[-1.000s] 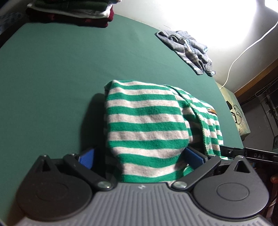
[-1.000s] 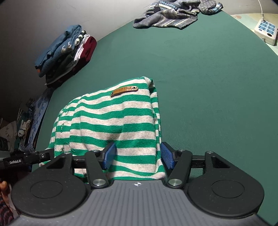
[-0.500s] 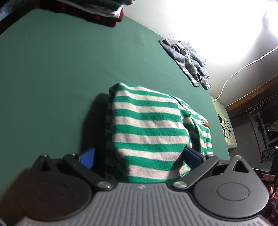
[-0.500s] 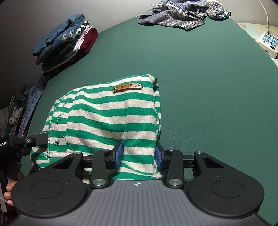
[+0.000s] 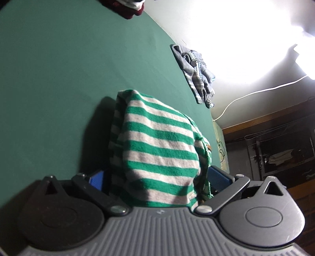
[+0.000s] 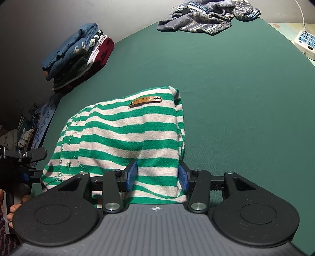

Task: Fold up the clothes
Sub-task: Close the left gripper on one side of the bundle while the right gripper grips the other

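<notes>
Right claw point(image 6: 157, 175), blue pads narrowed onto a fold of the green-and-white striped garment point(image 6: 122, 137). Left claw point(image 5: 155, 177), jaws spread wide, striped cloth bunched between them; grip on it cannot be told. Garment draped toward the green table point(image 6: 236, 98), brown label point(image 6: 145, 100) on top. Beyond: stacked folded clothes point(image 6: 76, 57), crumpled grey-blue knit point(image 6: 206, 17), power strip point(image 6: 305, 41).

Both wrist views low, close, facing across green table point(image 6: 236, 88), sharing striped garment point(image 5: 157, 149)
</notes>
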A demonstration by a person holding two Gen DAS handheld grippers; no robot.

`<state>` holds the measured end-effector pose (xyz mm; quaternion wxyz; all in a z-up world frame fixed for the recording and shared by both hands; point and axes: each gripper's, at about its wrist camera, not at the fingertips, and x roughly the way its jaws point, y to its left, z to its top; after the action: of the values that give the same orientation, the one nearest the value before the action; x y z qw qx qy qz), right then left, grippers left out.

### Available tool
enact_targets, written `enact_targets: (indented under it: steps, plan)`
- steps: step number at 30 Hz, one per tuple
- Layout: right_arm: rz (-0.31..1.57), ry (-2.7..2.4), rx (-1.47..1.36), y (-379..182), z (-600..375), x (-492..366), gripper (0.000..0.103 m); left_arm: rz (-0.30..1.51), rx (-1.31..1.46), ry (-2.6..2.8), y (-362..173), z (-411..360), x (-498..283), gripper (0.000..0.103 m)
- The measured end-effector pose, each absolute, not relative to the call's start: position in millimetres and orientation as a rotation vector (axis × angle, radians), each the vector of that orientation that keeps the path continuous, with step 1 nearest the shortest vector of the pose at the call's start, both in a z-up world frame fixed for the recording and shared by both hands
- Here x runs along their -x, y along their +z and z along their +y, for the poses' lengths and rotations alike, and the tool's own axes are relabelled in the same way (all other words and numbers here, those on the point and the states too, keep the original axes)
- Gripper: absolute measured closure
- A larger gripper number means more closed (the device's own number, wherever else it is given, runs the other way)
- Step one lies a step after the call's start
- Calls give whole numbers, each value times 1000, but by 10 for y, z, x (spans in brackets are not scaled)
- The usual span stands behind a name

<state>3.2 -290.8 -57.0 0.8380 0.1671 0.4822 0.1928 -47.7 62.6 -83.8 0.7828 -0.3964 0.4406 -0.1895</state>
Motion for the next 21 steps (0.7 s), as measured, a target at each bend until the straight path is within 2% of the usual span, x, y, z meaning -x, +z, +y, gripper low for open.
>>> enact_targets:
  steps: [13,21]
  plan:
    - [1051,486,-352,-587,-2953,-80,58,1027,735,-392,-746,428,300,2]
    - [1059,479,-269,-552,-2833,-107,56,1086,595,-296,-627,210,257,5]
